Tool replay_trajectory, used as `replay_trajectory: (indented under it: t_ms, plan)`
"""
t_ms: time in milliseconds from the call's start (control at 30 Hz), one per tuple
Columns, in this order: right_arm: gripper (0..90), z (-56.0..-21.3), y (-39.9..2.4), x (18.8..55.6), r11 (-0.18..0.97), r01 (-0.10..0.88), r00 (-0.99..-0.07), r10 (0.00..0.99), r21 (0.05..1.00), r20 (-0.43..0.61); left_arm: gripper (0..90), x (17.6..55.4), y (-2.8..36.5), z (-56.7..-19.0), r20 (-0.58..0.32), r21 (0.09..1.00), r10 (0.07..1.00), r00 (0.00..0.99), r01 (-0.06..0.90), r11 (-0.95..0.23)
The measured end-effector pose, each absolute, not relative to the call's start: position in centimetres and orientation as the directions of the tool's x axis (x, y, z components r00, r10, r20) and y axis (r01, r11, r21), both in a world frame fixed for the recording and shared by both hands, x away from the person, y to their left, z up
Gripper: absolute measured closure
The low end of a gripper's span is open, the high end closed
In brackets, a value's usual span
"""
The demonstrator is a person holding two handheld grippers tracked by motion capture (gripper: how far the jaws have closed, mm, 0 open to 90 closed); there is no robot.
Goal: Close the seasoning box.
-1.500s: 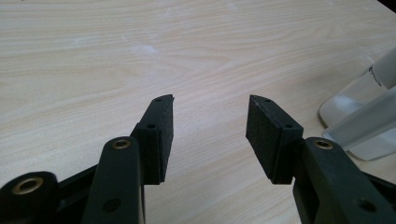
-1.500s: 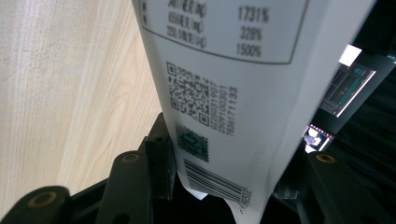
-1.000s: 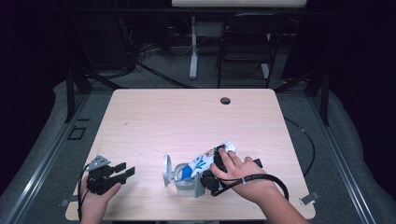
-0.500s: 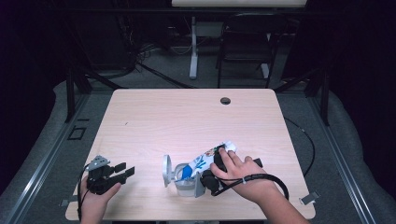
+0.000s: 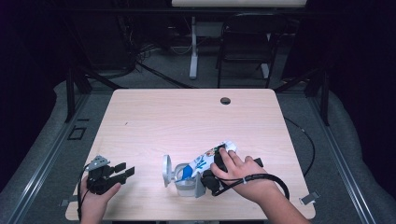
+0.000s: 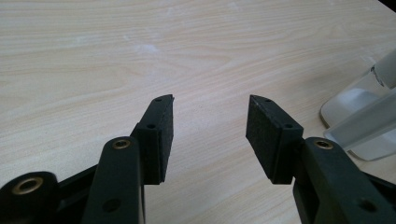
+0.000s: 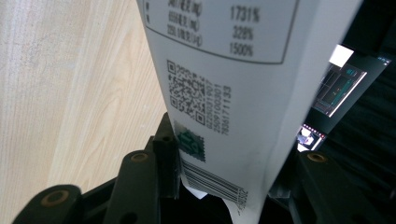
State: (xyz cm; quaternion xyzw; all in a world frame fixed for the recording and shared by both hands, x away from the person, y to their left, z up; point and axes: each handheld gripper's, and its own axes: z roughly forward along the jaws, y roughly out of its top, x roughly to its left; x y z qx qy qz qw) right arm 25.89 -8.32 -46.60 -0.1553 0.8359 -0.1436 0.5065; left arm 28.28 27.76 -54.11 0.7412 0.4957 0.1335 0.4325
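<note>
A white carton (image 5: pixel 210 157) with blue and coloured print lies tilted in my right gripper (image 5: pixel 208 173), near the table's front edge. Its lower end points into a clear cup (image 5: pixel 186 183) with a round lid (image 5: pixel 166 171) standing up at the cup's left. In the right gripper view the carton (image 7: pixel 224 70) shows a QR code and a barcode, and my right gripper (image 7: pixel 229 163) is shut on it, the left pad (image 7: pixel 169 154) pressed to its side. My left gripper (image 5: pixel 125 171) rests open at the front left, and in its own view the left gripper (image 6: pixel 210 126) has nothing between the jaws.
The wooden table (image 5: pixel 187 116) has a small round hole (image 5: pixel 225 101) near its far edge. A cable (image 5: pixel 261 179) loops from the right gripper over the wrist. The cup's clear side (image 6: pixel 366 119) shows at the right of the left gripper view.
</note>
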Motion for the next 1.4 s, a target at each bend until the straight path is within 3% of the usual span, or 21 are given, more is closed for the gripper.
replay_trajectory:
  t_ms: [1400]
  plan:
    - [59.8, -46.30, -8.33, 25.72, 0.909, -0.119, -0.424, -0.410, -0.398, -0.808, 51.7, 28.33, 27.98, -54.24, -0.234, 0.769, 0.853, 0.468, 0.625, -0.132]
